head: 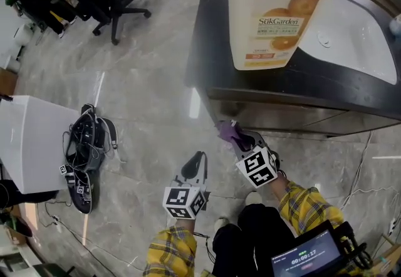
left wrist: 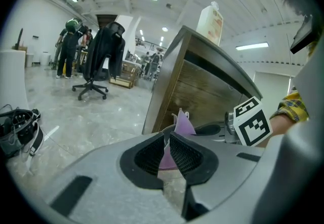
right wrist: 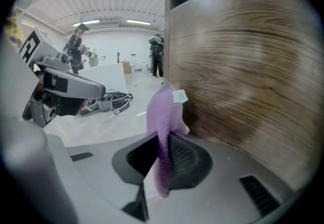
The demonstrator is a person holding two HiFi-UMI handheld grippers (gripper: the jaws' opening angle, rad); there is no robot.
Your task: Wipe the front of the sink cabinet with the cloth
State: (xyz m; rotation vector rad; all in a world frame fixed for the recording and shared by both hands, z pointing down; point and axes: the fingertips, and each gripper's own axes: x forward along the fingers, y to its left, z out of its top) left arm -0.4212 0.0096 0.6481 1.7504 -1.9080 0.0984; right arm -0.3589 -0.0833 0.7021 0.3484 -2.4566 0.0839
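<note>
On the pale stone floor at the left lies a black bag with tangled cables [head: 84, 144], well clear of the work. Next comes the left gripper [head: 195, 160], held low near the person. Its jaws are drawn together on nothing, and the purple seen through their slit is cloth lying beyond them.

To its right, the right gripper [head: 241, 141] is clamped on the soft purple cloth [right wrist: 164, 111]. The cloth stands up out of the jaws as a narrow fold. Its long axis runs along the jaws, and its free tip, with a small white tag, points at the wood-grain front of the sink cabinet [right wrist: 243, 76].

The cloth sits just beside the cabinet's left corner, under the black countertop. Whether it touches the wood is not clear. I judge this to be the approach, with wiping about to start. The next move would be to press the fold flat against the panel and sweep it rightward across the front.
</note>
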